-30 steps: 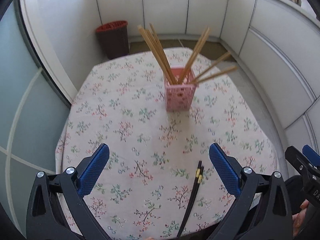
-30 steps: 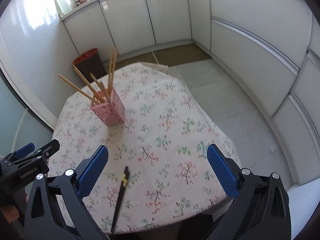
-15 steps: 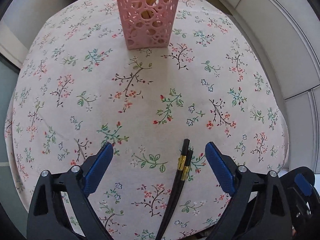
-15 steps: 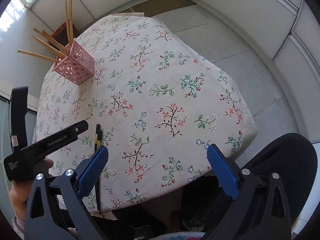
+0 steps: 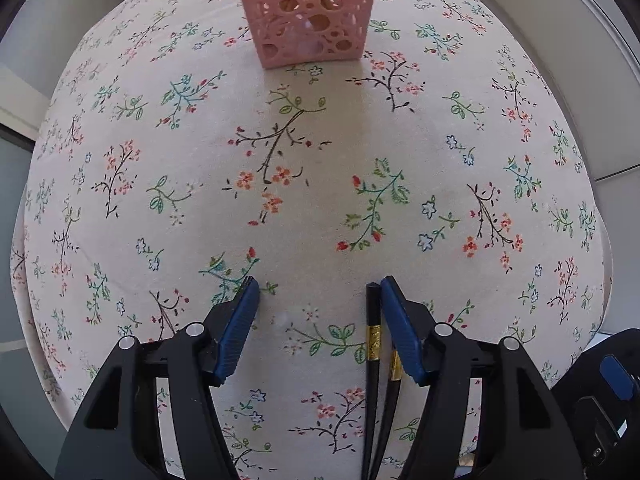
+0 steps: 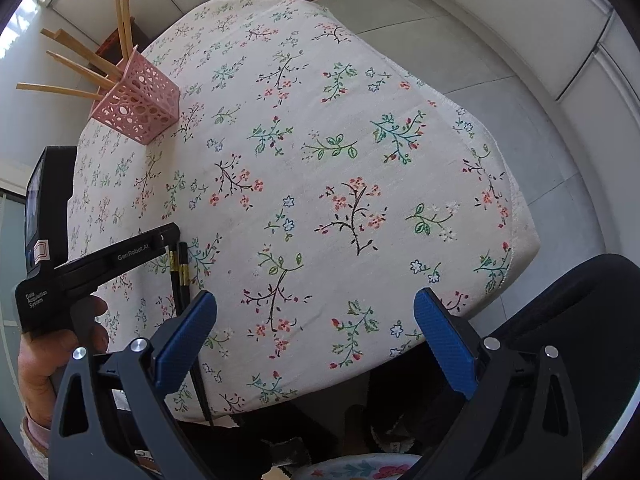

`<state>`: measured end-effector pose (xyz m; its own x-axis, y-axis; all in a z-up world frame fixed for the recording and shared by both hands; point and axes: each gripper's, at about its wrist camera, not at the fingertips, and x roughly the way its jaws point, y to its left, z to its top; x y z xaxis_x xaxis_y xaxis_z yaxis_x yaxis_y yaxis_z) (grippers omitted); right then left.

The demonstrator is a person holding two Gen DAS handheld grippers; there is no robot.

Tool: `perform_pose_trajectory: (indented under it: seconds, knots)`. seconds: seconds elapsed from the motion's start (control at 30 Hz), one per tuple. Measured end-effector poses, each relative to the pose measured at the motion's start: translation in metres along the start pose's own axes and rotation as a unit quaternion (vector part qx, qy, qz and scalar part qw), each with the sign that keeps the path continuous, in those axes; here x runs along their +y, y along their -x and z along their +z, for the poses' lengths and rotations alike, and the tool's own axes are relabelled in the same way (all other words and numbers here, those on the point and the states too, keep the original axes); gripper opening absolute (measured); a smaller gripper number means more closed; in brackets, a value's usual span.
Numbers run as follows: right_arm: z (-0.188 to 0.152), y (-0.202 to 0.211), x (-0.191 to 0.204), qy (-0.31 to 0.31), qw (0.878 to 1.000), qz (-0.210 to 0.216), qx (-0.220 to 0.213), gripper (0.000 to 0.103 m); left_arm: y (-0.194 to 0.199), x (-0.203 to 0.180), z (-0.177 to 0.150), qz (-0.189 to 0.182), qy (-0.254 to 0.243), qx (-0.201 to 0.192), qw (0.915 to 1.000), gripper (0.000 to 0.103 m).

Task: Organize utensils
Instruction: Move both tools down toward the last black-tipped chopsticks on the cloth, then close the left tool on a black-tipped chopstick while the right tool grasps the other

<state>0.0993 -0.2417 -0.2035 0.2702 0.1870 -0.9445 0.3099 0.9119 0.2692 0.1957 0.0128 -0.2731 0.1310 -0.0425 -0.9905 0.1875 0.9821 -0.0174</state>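
Note:
A pair of black chopsticks (image 5: 373, 356) with gold bands lies on the floral tablecloth near the front edge; it also shows in the right wrist view (image 6: 179, 276). My left gripper (image 5: 316, 292) is open, low over the cloth, with the chopsticks just inside its right finger (image 5: 400, 336). A pink perforated holder (image 5: 310, 12) stands farther back; in the right wrist view the holder (image 6: 136, 110) holds several wooden chopsticks (image 6: 76, 64). My right gripper (image 6: 316, 328) is open and empty above the table's front right part.
The floral-clothed table (image 6: 340, 168) drops off at the front and right onto grey floor tiles (image 6: 460, 60). White cabinets line the walls. A black chair (image 6: 580, 300) sits at the front right. The left gripper's body (image 6: 100, 260) is at the left of the right wrist view.
My left gripper has dropped down and forward to the cloth, narrowing its opening around the black chopsticks. The right gripper has tilted down slightly and stays open.

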Motion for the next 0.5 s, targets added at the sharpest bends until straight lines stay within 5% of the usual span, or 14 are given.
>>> perform_pose_trajectory:
  seconds: [0.13, 0.3, 0.5]
  knots:
    - [-0.001, -0.005, 0.009, 0.012, 1.000, -0.003, 0.006, 0.096, 0.003, 0.000, -0.012, 0.002, -0.019, 0.000, 0.9998, 0.049]
    - [-0.002, -0.008, 0.009, 0.010, 1.000, -0.006, 0.014, 0.096, 0.005, -0.005, -0.024, -0.013, -0.030, -0.010, 0.9994, 0.010]
    - [-0.001, -0.009, 0.012, 0.006, 1.000, -0.005, 0.016, 0.096, 0.017, 0.024, -0.022, -0.103, 0.035, -0.018, 0.9939, 0.006]
